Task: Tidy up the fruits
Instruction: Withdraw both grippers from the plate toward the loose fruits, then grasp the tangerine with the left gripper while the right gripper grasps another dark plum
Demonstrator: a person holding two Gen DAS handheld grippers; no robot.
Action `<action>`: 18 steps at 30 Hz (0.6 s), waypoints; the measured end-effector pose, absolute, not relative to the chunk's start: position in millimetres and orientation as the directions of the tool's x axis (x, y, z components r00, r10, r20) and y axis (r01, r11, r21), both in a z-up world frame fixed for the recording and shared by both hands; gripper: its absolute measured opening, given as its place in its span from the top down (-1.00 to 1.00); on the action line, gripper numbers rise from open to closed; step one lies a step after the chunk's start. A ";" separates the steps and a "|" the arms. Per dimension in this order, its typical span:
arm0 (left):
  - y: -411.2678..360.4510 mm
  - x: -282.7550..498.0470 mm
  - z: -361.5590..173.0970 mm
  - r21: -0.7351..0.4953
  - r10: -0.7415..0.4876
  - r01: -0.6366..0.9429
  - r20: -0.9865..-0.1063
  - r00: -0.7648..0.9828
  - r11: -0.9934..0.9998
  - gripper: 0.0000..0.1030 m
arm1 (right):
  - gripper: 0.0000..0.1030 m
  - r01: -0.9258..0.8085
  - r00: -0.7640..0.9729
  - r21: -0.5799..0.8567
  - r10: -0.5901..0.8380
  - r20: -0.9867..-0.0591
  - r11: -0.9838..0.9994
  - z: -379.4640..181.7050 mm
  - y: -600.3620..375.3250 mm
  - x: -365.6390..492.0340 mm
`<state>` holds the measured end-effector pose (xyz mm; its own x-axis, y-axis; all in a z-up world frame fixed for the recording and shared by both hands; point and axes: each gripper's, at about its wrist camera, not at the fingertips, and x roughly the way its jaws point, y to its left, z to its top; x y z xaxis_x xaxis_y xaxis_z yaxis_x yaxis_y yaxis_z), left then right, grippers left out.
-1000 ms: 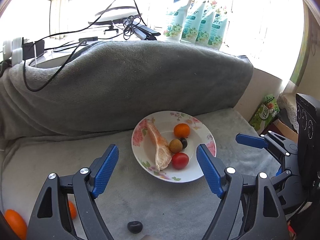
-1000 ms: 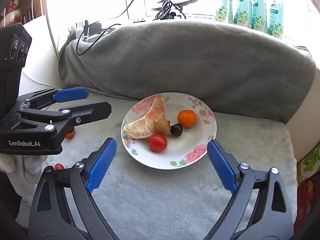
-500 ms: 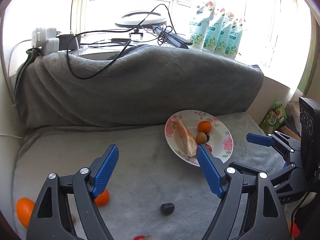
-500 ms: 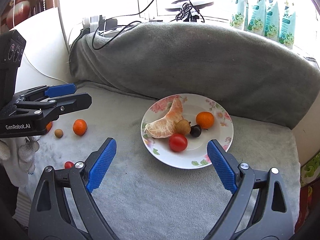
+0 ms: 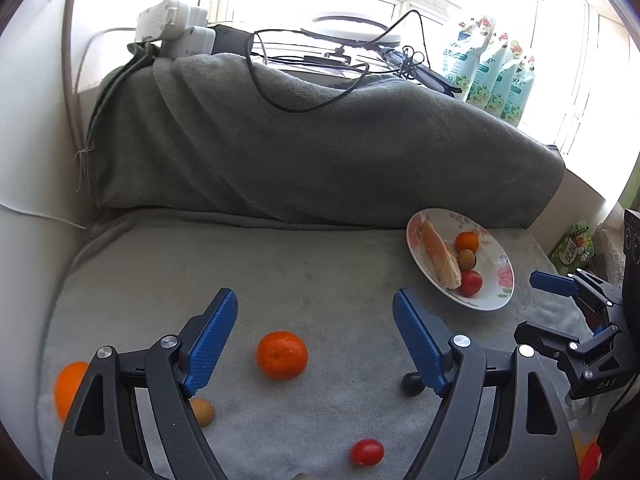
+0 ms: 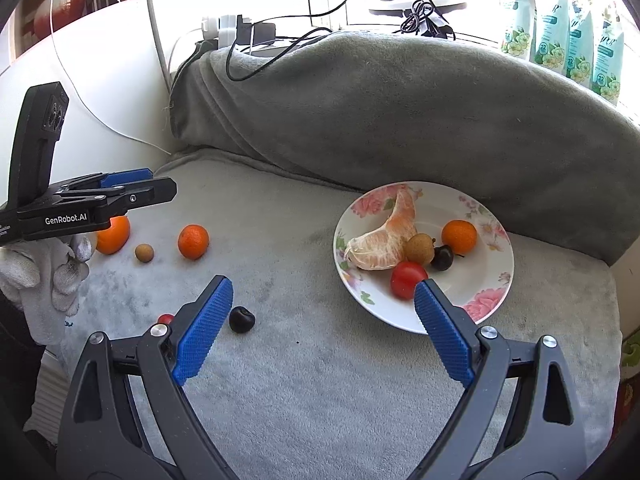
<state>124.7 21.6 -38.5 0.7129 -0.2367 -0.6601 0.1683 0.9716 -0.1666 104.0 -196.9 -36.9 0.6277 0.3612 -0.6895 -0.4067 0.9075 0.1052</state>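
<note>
A floral plate [image 6: 496, 280] [image 5: 500, 296] on the grey blanket holds a peeled citrus piece [image 6: 384, 240], a small orange [image 6: 459, 235], a brown longan [image 6: 419, 248], a dark cherry [image 6: 442, 258] and a cherry tomato [image 6: 408, 279]. Loose on the blanket lie a mandarin [image 5: 282, 355] [image 6: 193, 241], a second orange [image 5: 68, 384] [image 6: 114, 235], a longan [image 5: 203, 411] [image 6: 144, 253], a cherry tomato [image 5: 367, 452] and a dark cherry [image 6: 241, 319]. My left gripper [image 5: 315, 320] hangs open above the mandarin. My right gripper [image 6: 323, 304] stands open and empty before the plate.
A blanket-covered bolster [image 5: 320, 152] rises behind the flat area. Power adapters [image 5: 172, 32], cables and several refill pouches [image 5: 488, 68] sit on the sill. A white wall [image 5: 36, 160] bounds the left. A gloved hand [image 6: 44, 272] holds the left gripper.
My left gripper swung left, away from the plate, to over the loose fruits; the mandarin now lies between its fingers. My right gripper also drifted left, so the plate sits further right.
</note>
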 end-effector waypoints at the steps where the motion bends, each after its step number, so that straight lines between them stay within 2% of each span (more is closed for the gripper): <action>1: 24.2 124.0 -41.1 -0.168 -0.234 0.164 -0.664 0.710 0.972 -0.56 | -0.83 -0.412 0.624 0.105 0.364 -0.692 0.905 -37.9 -194.8 103.9; 8: 37.0 121.9 -61.1 -0.186 -0.234 0.144 -0.694 0.681 0.972 -0.55 | -0.83 -0.451 0.590 0.108 0.387 -0.709 0.886 -47.3 -179.1 102.7; 13: 40.3 123.6 -72.9 -0.196 -0.241 0.142 -0.712 0.660 0.970 -0.41 | -0.83 -0.485 0.563 0.101 0.398 -0.724 0.869 -55.6 -163.4 102.0; 18: 40.4 125.9 -83.1 -0.207 -0.251 0.144 -0.728 0.638 0.968 -0.31 | -0.69 -0.521 0.527 0.098 0.409 -0.745 0.848 -65.6 -148.9 102.6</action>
